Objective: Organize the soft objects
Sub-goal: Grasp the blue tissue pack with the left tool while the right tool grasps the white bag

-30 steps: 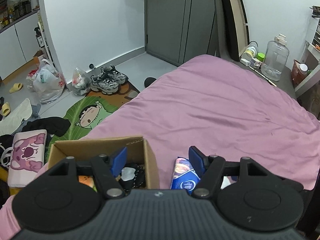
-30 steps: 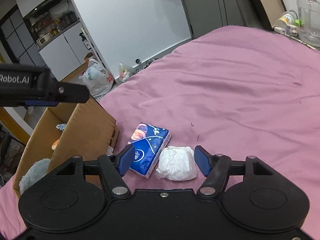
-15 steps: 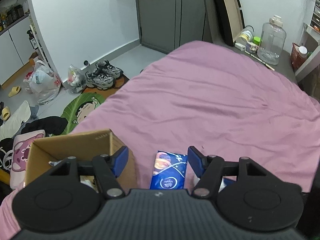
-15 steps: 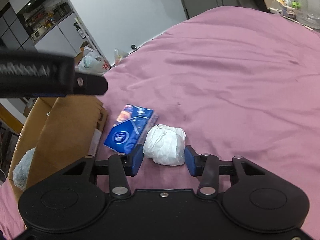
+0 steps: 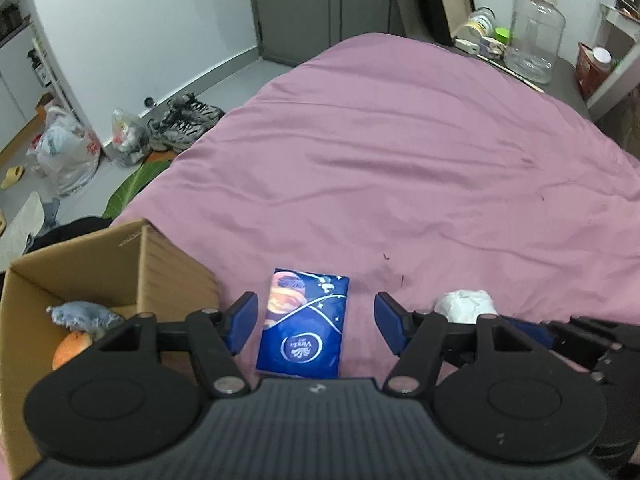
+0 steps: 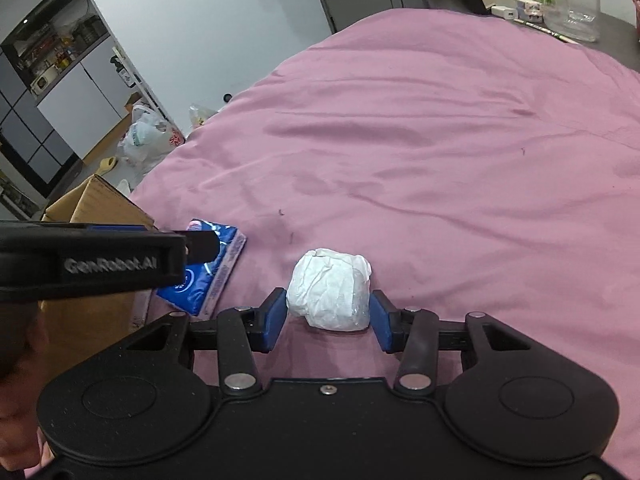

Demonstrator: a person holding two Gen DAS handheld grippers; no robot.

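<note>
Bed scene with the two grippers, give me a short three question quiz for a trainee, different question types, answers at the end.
1. True or false: the blue tissue pack lies inside the cardboard box.
2. Multiple choice: the right gripper has its fingers on either side of which item? A) white wrapped bundle B) blue tissue pack C) grey plush
3. Fill in: the left gripper is ____ above the blue tissue pack, not touching it.

Key
1. False: it lies on the pink bedspread, beside the box.
2. A
3. open
</note>
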